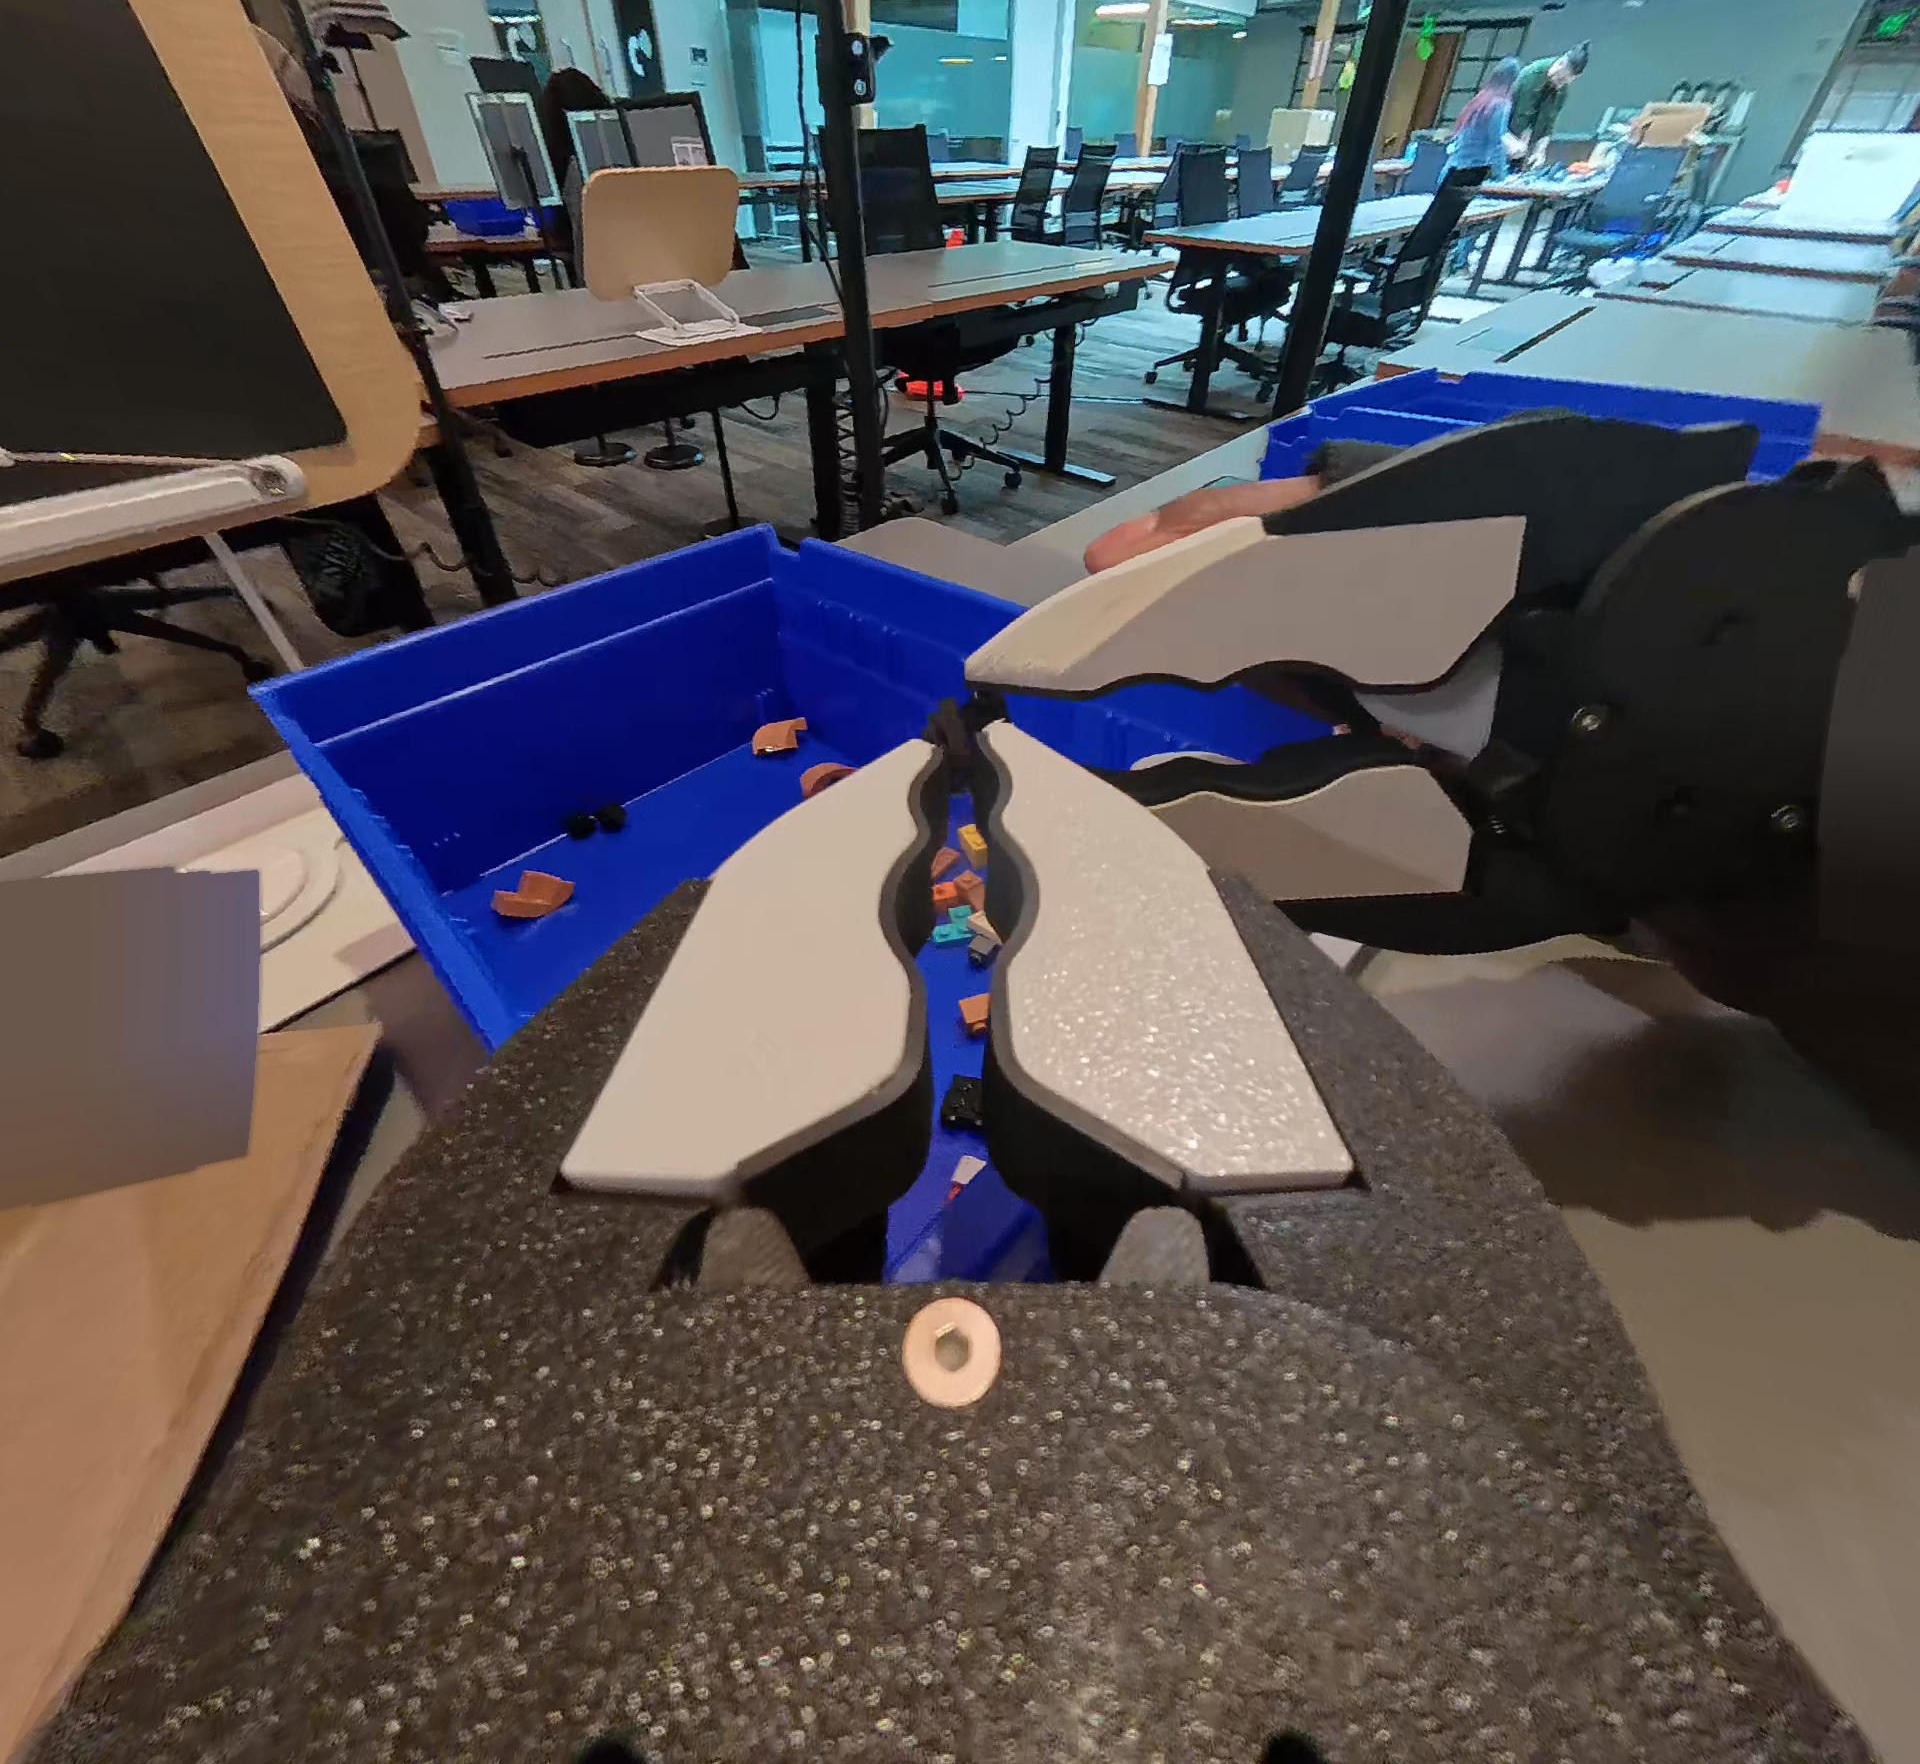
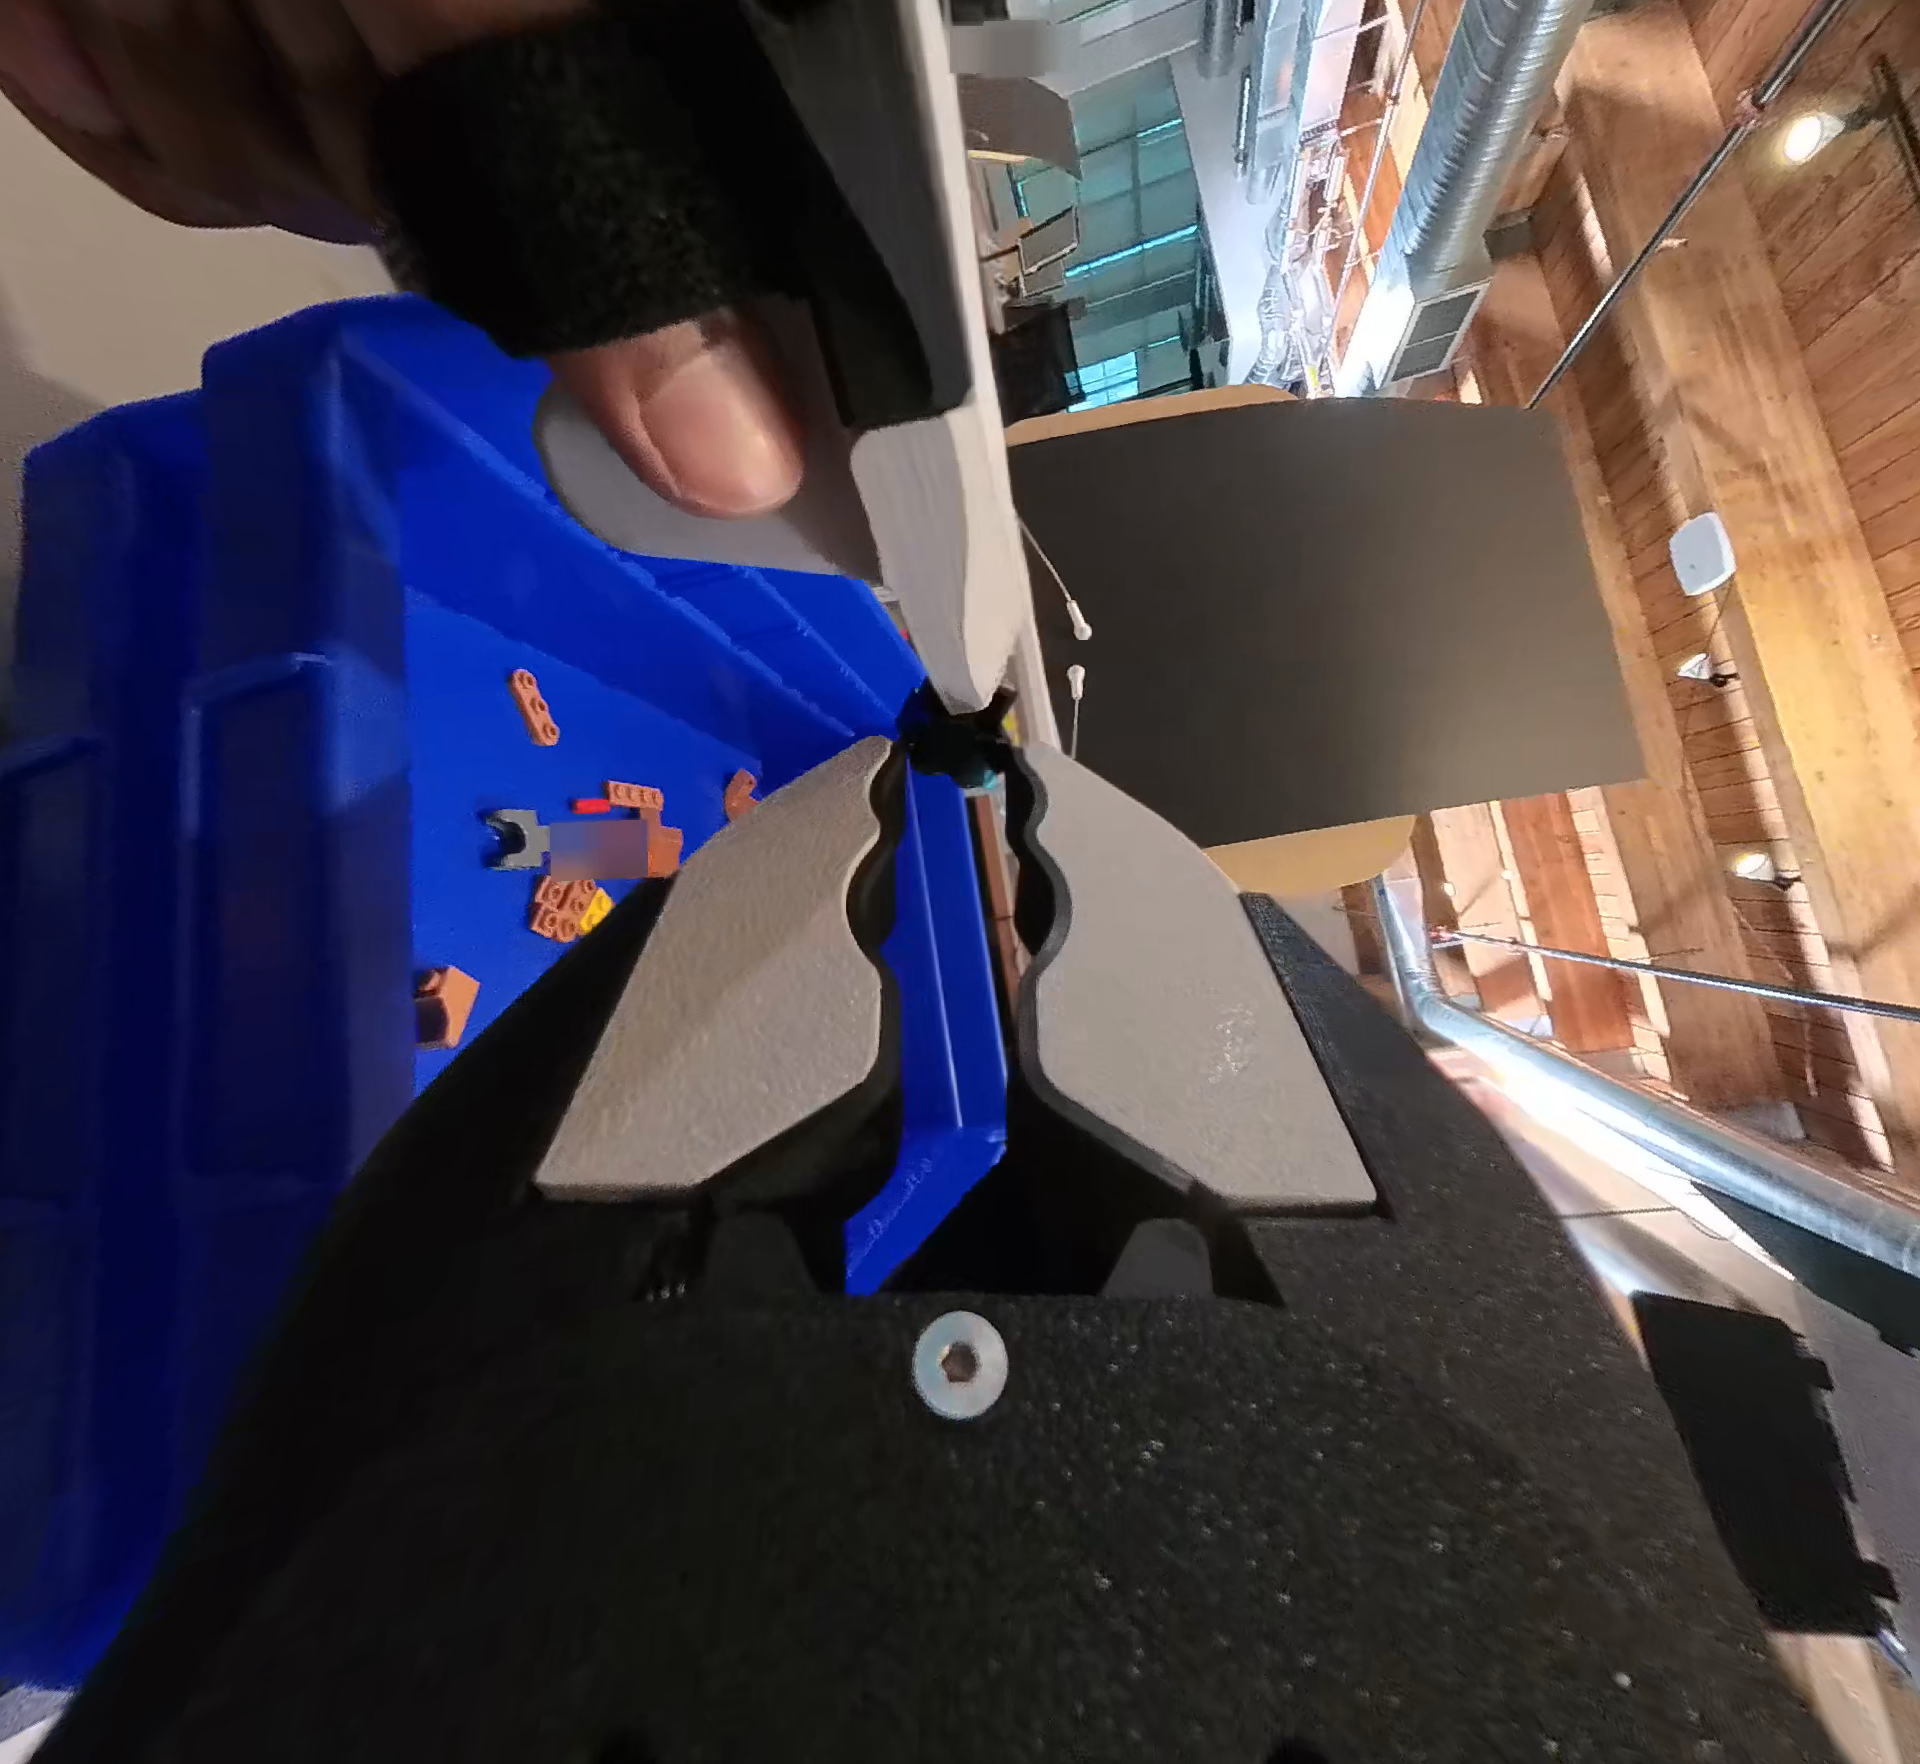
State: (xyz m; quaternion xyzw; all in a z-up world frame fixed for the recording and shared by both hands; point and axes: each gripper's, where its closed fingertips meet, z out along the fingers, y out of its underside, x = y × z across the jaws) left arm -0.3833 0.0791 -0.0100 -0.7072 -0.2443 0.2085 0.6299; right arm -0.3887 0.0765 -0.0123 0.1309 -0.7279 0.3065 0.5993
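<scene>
Our left tongs (image 1: 961,746) are pinched on a tiny black piece (image 1: 954,727), held just above the blue bin (image 1: 540,675), and our right tongs (image 2: 956,758) meet it at the same spot; they look pinched on it too. If either one lets go or pulls sideways, we think the piece could drop among the small bricks (image 2: 566,909). We count two tongs, one black piece and three curved brown bits (image 1: 530,895).
</scene>
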